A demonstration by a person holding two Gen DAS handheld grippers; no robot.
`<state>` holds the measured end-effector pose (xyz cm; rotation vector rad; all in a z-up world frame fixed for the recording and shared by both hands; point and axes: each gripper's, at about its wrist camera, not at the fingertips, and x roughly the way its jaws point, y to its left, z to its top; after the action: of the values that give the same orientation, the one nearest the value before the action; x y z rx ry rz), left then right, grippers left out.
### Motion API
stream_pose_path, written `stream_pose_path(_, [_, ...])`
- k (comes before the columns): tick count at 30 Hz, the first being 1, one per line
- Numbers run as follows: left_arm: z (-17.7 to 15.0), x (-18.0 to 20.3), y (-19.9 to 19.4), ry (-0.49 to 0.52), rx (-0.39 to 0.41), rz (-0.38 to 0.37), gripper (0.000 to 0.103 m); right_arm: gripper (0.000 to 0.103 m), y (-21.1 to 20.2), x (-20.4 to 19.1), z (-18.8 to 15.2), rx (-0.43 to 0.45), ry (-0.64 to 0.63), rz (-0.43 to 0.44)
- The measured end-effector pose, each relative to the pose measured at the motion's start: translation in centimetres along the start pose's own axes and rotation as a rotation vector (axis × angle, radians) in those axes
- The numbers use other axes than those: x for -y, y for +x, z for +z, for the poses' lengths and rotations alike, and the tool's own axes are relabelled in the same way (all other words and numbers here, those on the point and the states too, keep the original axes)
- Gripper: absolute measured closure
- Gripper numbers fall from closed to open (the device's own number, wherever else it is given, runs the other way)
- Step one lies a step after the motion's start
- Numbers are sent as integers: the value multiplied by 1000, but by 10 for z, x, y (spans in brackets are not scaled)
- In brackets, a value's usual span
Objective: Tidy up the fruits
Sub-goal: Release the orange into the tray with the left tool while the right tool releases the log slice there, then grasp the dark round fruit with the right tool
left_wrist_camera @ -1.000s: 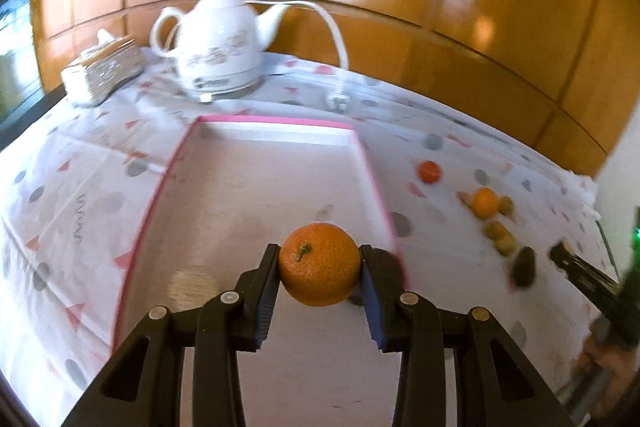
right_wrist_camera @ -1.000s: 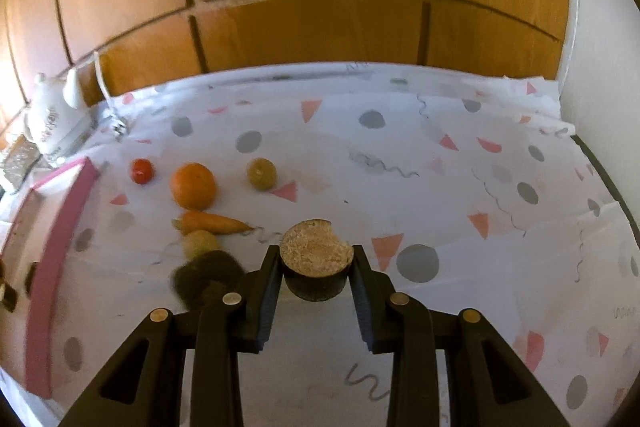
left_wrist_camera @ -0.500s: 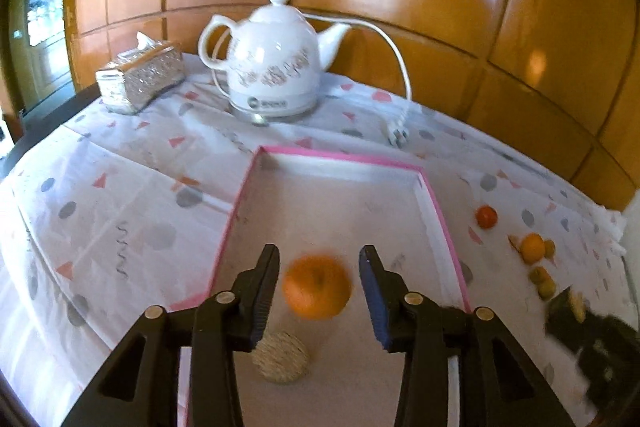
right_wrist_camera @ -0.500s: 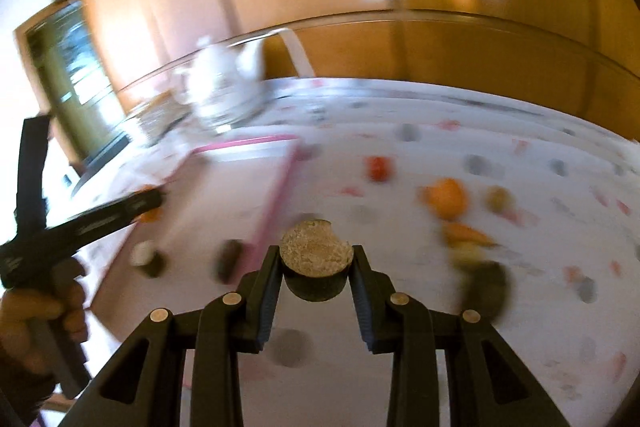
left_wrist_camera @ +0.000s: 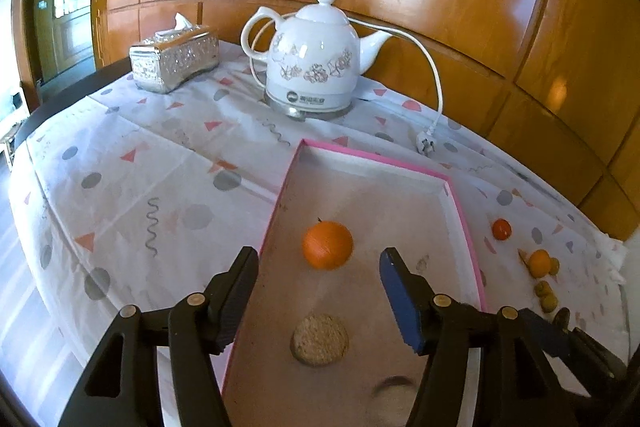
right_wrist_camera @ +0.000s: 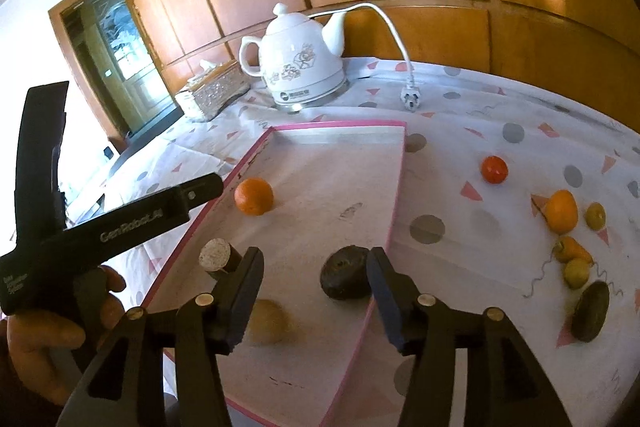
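Fruits are split between two places: an orange (left_wrist_camera: pixel 327 245), a dark cut piece (right_wrist_camera: pixel 346 277) and a cork-faced chunk (right_wrist_camera: pixel 218 259) lie in the pink-rimmed tray (right_wrist_camera: pixel 394 195), while others (right_wrist_camera: pixel 562 209) wait on the cloth. Both the left gripper (left_wrist_camera: pixel 318 293) and right gripper (right_wrist_camera: pixel 316 293) are opening, nothing pressed between their jaws. Round and freshly loose, the orange could roll toward the rim. Its stem points up and away; it has no real long axis.
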<state>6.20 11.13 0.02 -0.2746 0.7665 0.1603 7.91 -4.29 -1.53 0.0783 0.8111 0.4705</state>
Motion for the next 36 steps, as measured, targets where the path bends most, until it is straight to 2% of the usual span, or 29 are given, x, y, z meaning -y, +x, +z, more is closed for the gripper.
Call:
stream_pose_path(9, [-11,24,-9,52,0,-68,39,48,-33,50,-21,40,106,-110])
stream_pose_path(16, [-23,61,-12,145,-21,-145,39,48,-64,115,-51,48,248,-291])
stream_pose_path(20, [-32,83,-15,199,-35,-190,39,48,-71,140,-62,34,294,-358])
stream_pose_path(34, [-58,136,-15,336,-90,-282,39,49,-37,170,-50,-20,280,-408])
stream_pose_path(36, [-59,143,-13,347,-99,-293,39,54,-36,172,-49,-14,272,-421])
